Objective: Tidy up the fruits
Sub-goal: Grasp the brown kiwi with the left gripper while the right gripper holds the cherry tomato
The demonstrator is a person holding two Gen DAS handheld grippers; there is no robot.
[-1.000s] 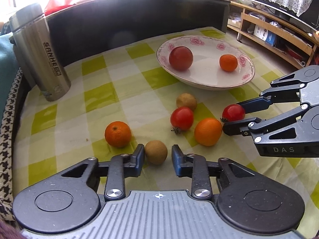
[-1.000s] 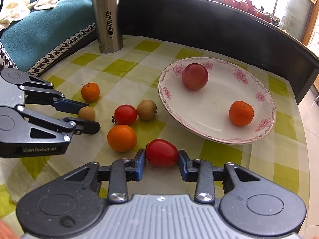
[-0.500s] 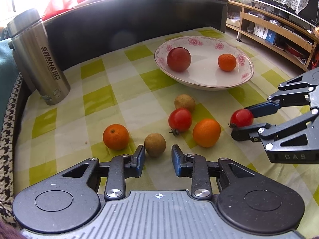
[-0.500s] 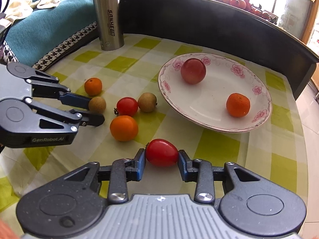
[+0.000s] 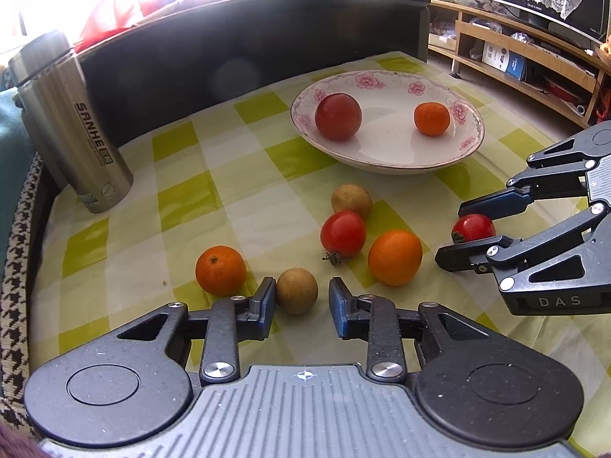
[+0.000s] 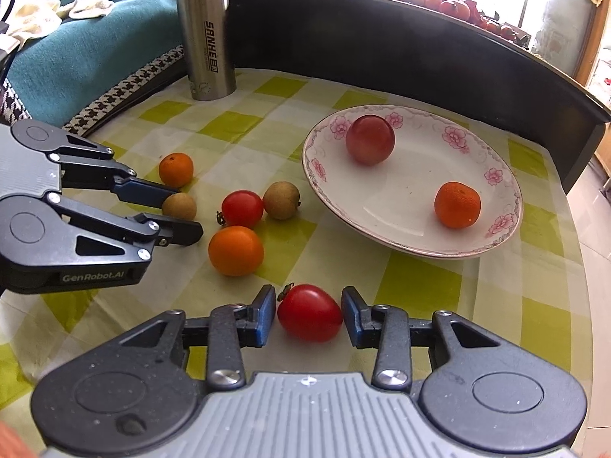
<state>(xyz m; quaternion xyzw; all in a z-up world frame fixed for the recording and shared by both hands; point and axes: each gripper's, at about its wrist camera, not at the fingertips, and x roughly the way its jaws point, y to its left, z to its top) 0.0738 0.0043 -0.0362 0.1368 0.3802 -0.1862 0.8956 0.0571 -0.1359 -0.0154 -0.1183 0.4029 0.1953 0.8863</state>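
Left wrist view shows the left claw (image 5: 301, 299) spread around a small round brown longan (image 5: 296, 291), whose left side touches the left finger while a gap remains on the right. The fruit sits on the surface, which is covered with a yellow-green and white checked cloth (image 5: 183, 198). Just left of that claw lies a small orange tangerine (image 5: 220, 270). Ahead, grouped close together, are a red cherry tomato with a dried stem (image 5: 343, 233), a second brown longan (image 5: 351, 201) touching it from behind, and a smooth round orange (image 5: 395, 257) just to its right.

Right wrist view shows the right claw (image 6: 308, 313) spread around a glossy red tomato (image 6: 309, 313); slight gaps show at both fingers, and the tomato appears to rest on the cloth, though from this angle I cannot tell for certain. In the left wrist view the same tomato sits between the 2 dark fingers at the right edge.

Farther back stands a white shallow plate with pink flowers on its rim (image 5: 385, 80), holding 2 fruits well apart: a large dull-red round fruit (image 5: 338, 116) and another small tangerine (image 5: 432, 118). A brushed steel flask printed SANHE (image 5: 72, 122) stands upright at the far left corner of the cloth, beside a dark curved wooden rail (image 5: 267, 23).
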